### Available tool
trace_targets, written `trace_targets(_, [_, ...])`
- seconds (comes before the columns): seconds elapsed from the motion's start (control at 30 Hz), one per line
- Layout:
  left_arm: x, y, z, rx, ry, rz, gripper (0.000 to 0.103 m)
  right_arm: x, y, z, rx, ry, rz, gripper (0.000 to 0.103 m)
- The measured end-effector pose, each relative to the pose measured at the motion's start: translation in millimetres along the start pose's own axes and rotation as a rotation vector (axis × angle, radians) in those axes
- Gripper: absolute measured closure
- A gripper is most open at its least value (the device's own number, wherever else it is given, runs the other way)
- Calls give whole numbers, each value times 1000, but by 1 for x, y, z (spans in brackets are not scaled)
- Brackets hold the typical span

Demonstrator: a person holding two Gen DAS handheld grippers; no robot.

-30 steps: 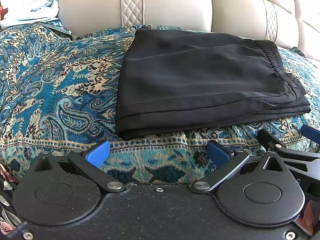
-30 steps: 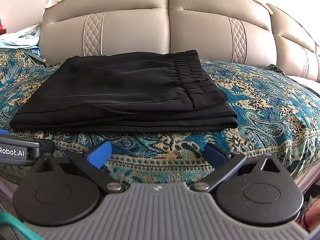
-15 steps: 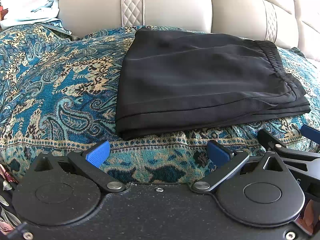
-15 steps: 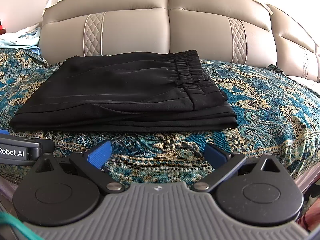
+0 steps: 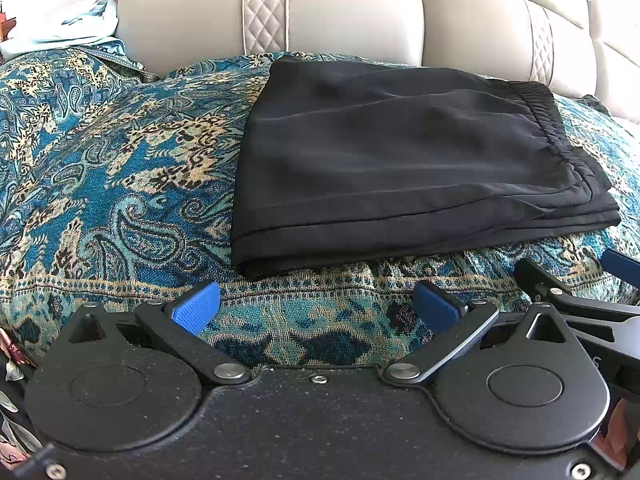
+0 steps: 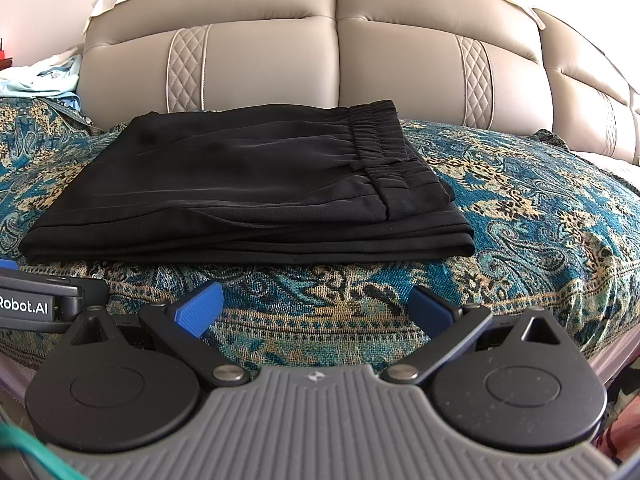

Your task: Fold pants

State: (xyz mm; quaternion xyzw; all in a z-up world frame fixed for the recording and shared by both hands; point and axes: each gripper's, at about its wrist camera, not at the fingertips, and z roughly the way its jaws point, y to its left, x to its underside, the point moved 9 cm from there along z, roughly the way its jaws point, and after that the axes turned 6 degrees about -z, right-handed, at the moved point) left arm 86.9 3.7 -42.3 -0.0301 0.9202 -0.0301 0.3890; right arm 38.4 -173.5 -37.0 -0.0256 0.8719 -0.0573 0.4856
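Black pants (image 5: 400, 168) lie folded in a flat rectangular stack on the bed, elastic waistband on the right side; they also show in the right wrist view (image 6: 248, 192). My left gripper (image 5: 316, 306) is open and empty, held at the bed's near edge, short of the stack's front left corner. My right gripper (image 6: 316, 308) is open and empty, at the near edge in front of the stack's right half. Neither touches the pants. The right gripper's fingers (image 5: 560, 296) show at the right edge of the left wrist view.
A teal and gold paisley bedspread (image 5: 120, 184) covers the bed. A beige padded headboard (image 6: 336, 60) stands behind the pants. Light blue cloth (image 5: 80, 28) lies at the far left by the headboard. The left gripper's body (image 6: 40, 304) sits close beside the right one.
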Motion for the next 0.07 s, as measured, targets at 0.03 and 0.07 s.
trace_targets(0.03, [0,0,0,0,0,-1,0,0,0,0,0,0,0,0])
trace_targets(0.07, [0,0,0,0,-1,0,0,0,0,0,0,0,0,0])
